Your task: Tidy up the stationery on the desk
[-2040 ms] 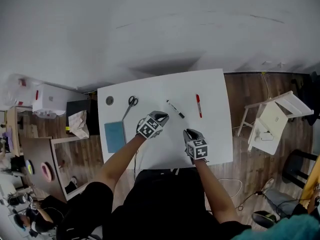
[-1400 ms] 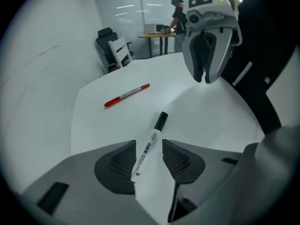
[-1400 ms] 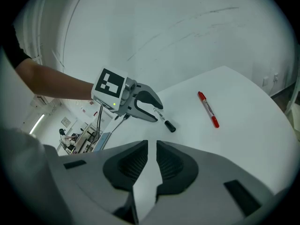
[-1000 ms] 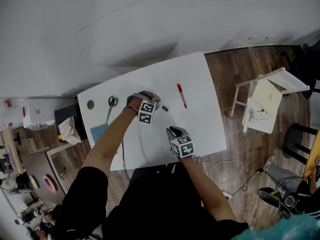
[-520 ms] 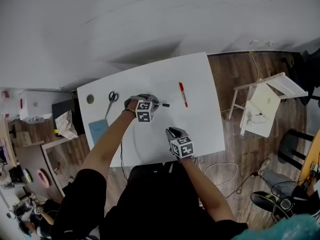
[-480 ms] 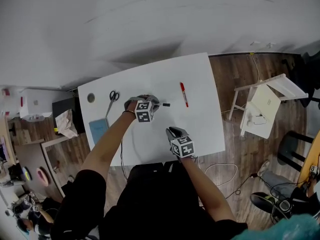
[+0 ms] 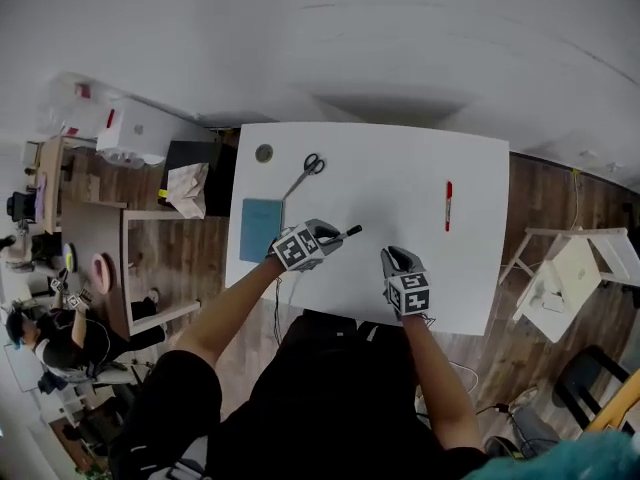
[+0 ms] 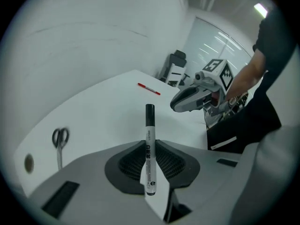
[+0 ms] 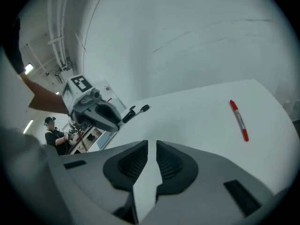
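Here the white desk [image 7: 400, 178] stands against a plain white wall [image 7: 320, 48], with brown wood floor [image 7: 540, 193] on both sides (more furniture and a person sit off to the left). On the far left of the desk lie scissors [image 7: 305, 173], and a blue notebook [image 7: 260, 230] lies at the left edge nearer the person. A red pen [image 7: 448, 205] rests well apart on the right, its length running away from the person. The left gripper [image 7: 325, 233] hangs over the near left part of the desk. Its jaws have just closed in, and they now clamp the marker [image 7: 347, 234]. The marker's long axis runs along the jaws. Its black cap sticks out ahead of the tips, and its white barrel is pinched between the pads. In the head view the cap points right and a little toward the wall. The right gripper [image 7: 395, 258] hangs just beside it over the near middle, its jaws drawn together to a thin slit with nothing between them.
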`<state>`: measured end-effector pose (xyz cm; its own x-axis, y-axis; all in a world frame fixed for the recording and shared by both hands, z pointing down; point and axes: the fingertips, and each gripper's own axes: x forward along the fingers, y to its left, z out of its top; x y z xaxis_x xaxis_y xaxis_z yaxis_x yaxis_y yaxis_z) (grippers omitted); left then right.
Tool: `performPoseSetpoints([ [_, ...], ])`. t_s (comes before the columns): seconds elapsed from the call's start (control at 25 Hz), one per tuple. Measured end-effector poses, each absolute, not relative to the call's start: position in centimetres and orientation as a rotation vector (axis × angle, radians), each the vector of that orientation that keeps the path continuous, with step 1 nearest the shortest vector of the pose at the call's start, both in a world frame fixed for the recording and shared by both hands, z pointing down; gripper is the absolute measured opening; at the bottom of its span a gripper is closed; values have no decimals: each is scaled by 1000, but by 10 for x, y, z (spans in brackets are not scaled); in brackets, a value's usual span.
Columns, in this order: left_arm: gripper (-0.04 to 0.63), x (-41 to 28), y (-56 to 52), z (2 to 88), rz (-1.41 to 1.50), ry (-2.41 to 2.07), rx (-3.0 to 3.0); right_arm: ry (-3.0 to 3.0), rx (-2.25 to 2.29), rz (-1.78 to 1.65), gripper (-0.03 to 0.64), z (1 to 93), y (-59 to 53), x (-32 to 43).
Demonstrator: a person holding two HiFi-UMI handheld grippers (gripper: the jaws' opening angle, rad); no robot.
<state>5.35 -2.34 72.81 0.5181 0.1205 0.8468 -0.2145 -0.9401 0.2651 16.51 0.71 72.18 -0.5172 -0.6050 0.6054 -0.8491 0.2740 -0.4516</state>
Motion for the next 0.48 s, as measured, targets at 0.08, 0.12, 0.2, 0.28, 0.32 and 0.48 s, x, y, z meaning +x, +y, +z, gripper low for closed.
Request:
performPoseSetpoints([
  [0.08,74,20,-17,727,1326,-227,2365,-2236,1313,1139,57,728,3,154],
  [0.12,75,4,-14,729,1305,-299,2336,-2234,1309,1138,57,729,1,149],
  [0.2,75,-27,-9,736,1286,-432,2267,-2232,1303,1103,57,730,-3,137],
  [0.28,74,-55,-8,746,1270,-554,2189,-2235,1277,1077,57,730,-7,120],
  [0.32,74,-67,-11,751,1259,-615,2157,-2237,1259,1074,57,729,-8,111],
  [0.48,75,-114,-30,772,1277,-818,2048,-2241,1200,1045,57,727,-8,70],
])
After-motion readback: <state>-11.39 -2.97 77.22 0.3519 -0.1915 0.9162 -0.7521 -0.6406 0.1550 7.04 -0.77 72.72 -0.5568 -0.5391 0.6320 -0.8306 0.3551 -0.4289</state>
